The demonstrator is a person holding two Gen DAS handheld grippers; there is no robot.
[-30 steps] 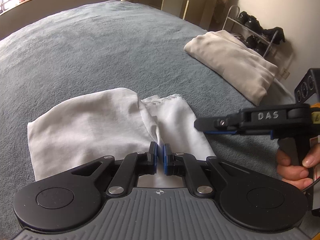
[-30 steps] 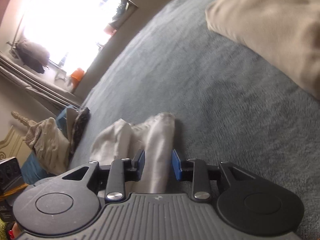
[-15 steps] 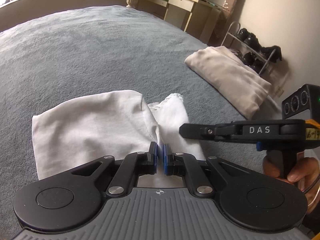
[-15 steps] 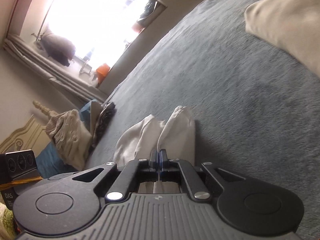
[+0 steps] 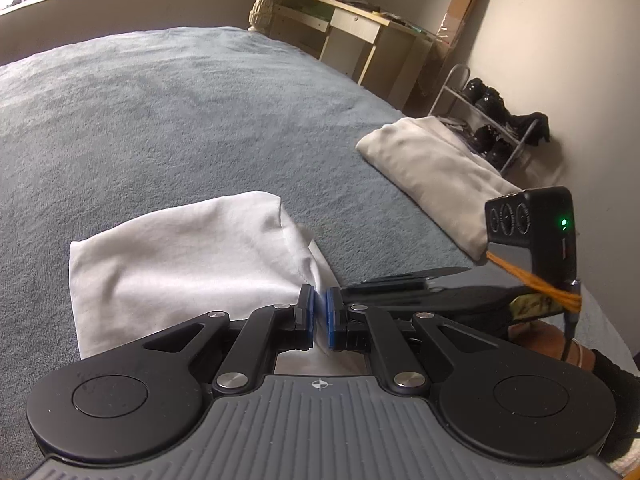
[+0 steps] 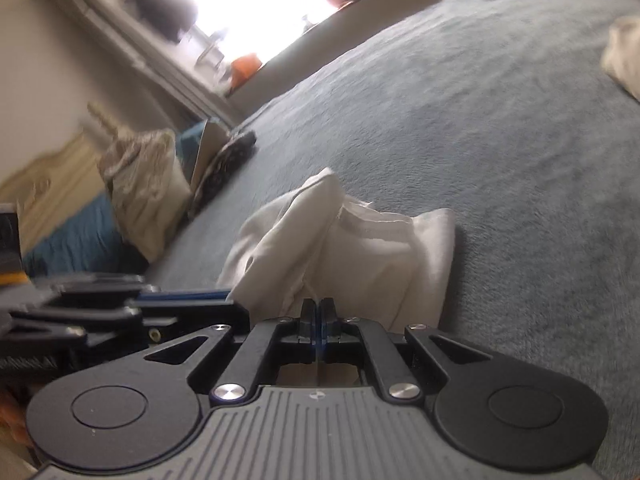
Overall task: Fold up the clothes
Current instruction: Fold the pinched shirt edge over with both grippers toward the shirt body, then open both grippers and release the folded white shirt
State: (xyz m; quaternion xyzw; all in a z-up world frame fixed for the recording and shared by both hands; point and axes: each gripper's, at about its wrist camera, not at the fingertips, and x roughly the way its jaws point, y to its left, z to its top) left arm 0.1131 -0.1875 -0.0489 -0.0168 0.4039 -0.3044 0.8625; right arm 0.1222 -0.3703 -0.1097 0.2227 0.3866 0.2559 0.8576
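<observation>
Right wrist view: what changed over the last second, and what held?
The right gripper went from open around the white garment's edge to shut on it, then swung in beside the left gripper, bunching the cloth. The left gripper stayed clamped on the garment; the folded cream garment and grey bedspread did not move.

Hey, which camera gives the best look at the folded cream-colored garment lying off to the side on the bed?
The left wrist view. There the folded cream garment lies nearly whole on the grey bed cover, near the shoe rack. The right wrist view catches only a blurred corner of it at the frame's right edge.
</observation>
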